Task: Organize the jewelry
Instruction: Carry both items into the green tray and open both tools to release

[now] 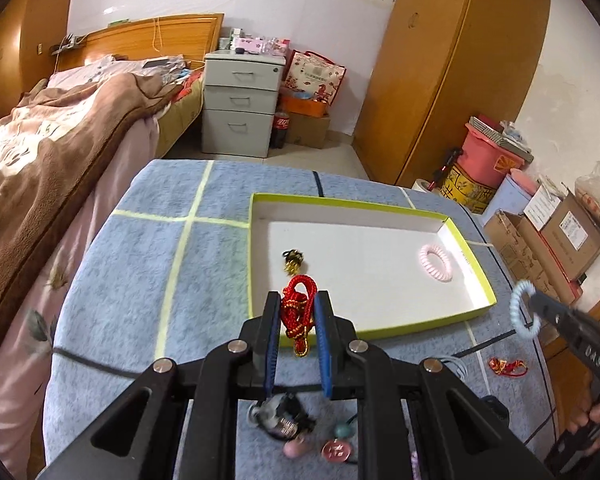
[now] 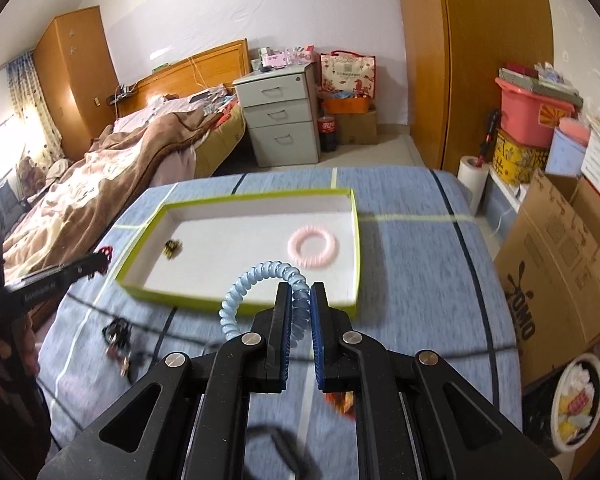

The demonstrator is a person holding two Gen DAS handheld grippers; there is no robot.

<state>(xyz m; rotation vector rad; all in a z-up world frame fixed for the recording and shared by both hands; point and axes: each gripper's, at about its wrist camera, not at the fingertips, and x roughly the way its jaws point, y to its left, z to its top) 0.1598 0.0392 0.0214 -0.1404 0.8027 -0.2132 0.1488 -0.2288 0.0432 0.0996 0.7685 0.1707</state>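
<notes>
My left gripper (image 1: 299,300) is shut on a red and gold cord ornament (image 1: 298,312), held just above the near rim of the green-edged white tray (image 1: 256,240). In the right wrist view my right gripper (image 2: 300,292) is shut on a blue spiral hair tie (image 2: 256,280), which loops out to the left over the tray's near wall (image 2: 236,300). A pink spiral hair tie (image 1: 436,261) (image 2: 313,247) and a small black and gold trinket (image 1: 293,261) (image 2: 172,247) lie inside the tray. Each gripper shows at the edge of the other's view.
The tray rests on a blue checked cloth (image 1: 148,264). Loose pieces lie on the cloth near me: a red and gold cord (image 1: 507,366), a dark keyring cluster (image 1: 280,420) (image 2: 118,334), pink charms (image 1: 336,450). A bed stands left, cardboard boxes (image 2: 556,256) right.
</notes>
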